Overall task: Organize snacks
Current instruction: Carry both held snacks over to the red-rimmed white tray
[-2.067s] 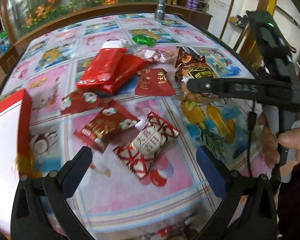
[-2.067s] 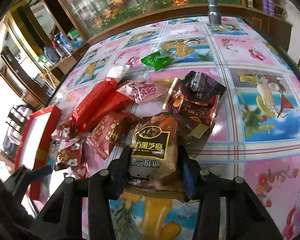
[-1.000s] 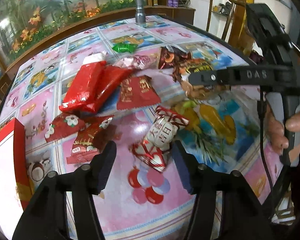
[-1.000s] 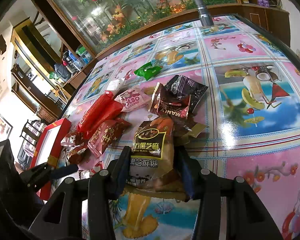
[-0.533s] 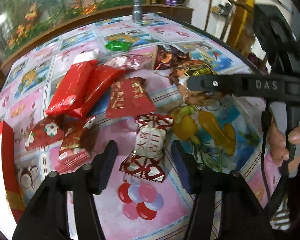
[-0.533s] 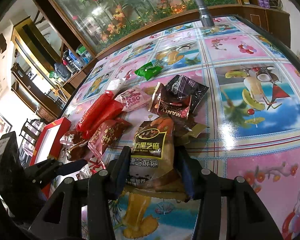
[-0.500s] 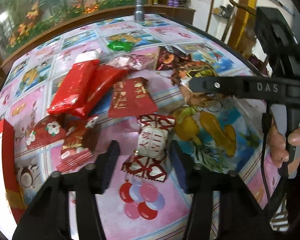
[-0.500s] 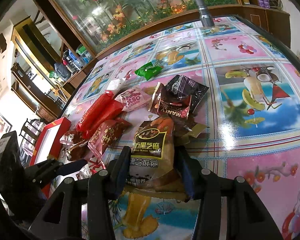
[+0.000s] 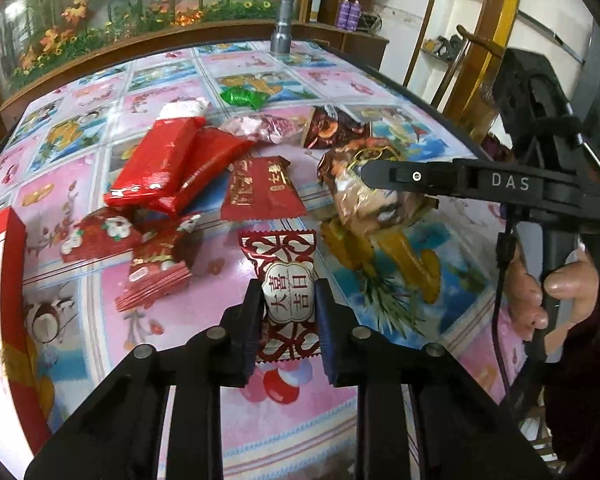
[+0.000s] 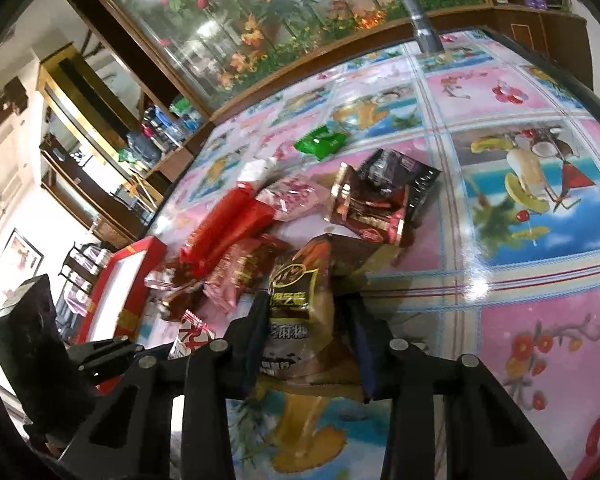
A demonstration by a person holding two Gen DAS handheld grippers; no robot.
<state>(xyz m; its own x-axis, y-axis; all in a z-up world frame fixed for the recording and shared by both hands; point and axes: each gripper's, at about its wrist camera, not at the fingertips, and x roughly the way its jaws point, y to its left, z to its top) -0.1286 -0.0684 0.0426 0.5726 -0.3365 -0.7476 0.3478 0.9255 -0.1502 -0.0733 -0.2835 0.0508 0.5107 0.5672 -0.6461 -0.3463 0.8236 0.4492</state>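
Observation:
My left gripper (image 9: 288, 292) is shut on a red-and-white candy packet (image 9: 278, 246), which stands upright between the pads just above the flowered tablecloth (image 9: 228, 420). The jaws of my right gripper (image 10: 306, 308) are closing. A brown sesame snack packet (image 10: 296, 276) sits squeezed between its pads, with its lower end resting on the table. The left wrist view shows that same right gripper (image 9: 384, 178) from the side, the brown packet (image 9: 364, 204) in it and a hand (image 9: 560, 292) on its handle.
A red box (image 9: 4, 240) with a white inside stands at the left edge. Loose snacks lie mid-table: two long red packets (image 9: 160, 168), a flat red one (image 9: 260, 192), a pink one (image 9: 260, 128), dark brown ones (image 10: 372, 208), a green one (image 9: 242, 96). A metal flashlight (image 9: 282, 40) stands at the far edge.
My left jaws came together on the candy packet, which turned upright between them. My right jaws tightened on the brown packet, pinching it narrower.

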